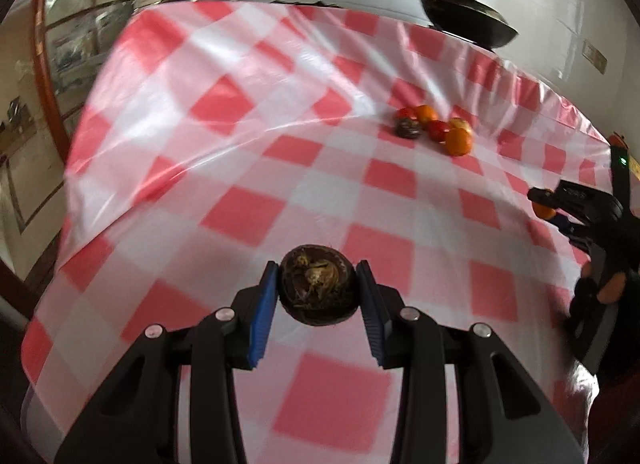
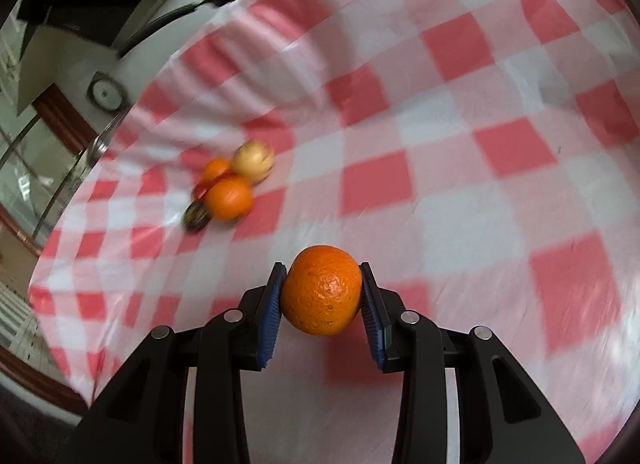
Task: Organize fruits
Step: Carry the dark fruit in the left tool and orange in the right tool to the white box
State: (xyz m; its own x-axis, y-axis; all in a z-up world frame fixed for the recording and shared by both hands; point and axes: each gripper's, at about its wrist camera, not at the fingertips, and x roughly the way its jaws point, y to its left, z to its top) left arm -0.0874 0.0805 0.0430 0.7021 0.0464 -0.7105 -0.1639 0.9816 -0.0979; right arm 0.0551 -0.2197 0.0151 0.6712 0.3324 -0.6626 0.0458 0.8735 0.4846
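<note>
Fruit pile mid-cloth, unobstructed; left gripper jaws clamp dark fruit, right gripper jaws clamp orange.

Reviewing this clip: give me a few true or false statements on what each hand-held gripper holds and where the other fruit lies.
1. The left hand-held gripper is shut on a dark brown fruit. True.
2. The right hand-held gripper is empty. False: it is shut on an orange.
3. The fruit pile lies on a red and white checked cloth. True.
4. The pile sits in a bowl. False: it lies straight on the cloth.
5. A black pan stands beyond the far edge of the cloth. True.
6. The pile holds only oranges. False: red, pale yellow and dark fruits are there too.
</note>
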